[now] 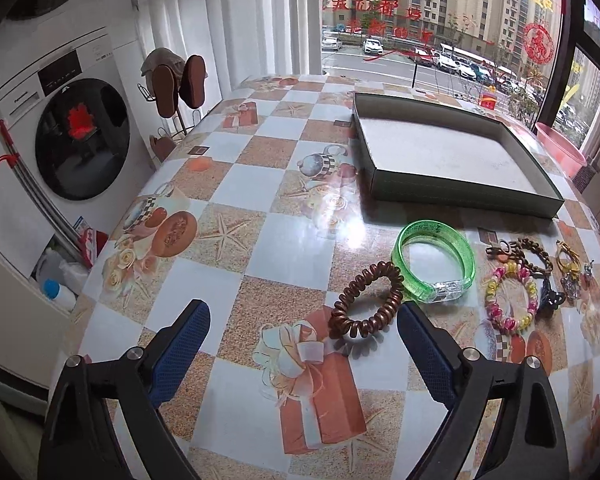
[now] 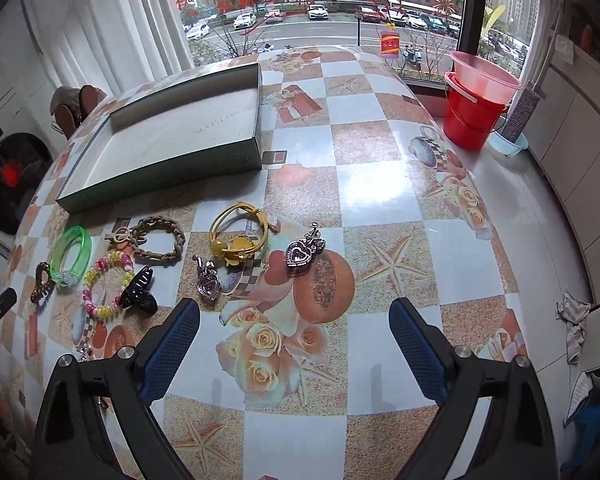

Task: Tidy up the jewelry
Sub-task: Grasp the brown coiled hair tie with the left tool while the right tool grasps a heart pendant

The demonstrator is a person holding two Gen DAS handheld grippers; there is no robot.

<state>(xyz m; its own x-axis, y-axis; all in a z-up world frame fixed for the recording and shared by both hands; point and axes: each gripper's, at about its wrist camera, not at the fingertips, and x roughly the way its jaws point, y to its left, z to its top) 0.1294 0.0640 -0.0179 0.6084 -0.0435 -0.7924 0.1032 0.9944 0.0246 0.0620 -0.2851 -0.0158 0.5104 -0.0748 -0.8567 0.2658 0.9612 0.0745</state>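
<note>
The brown coil hair tie (image 1: pixel 366 302) lies lower centre on the tabletop (image 1: pixel 260 184), by the left claw (image 1: pixel 303 316), released like the right claw (image 2: pixel 294 316); light, springy, best pinched across its ring.

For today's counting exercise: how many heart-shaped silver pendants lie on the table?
2: one heart pendant right of the yellow bracelet, another beside the black hair claw. None seem hidden.

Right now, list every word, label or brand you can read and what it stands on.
"Panasonic": on the washing machine, small, only just legible.
Red Chinese writing on the window: seen mirrored from inside, not readable.
Faint printed line inside the box: too small to read.
Washer's control panel: too small.
</note>
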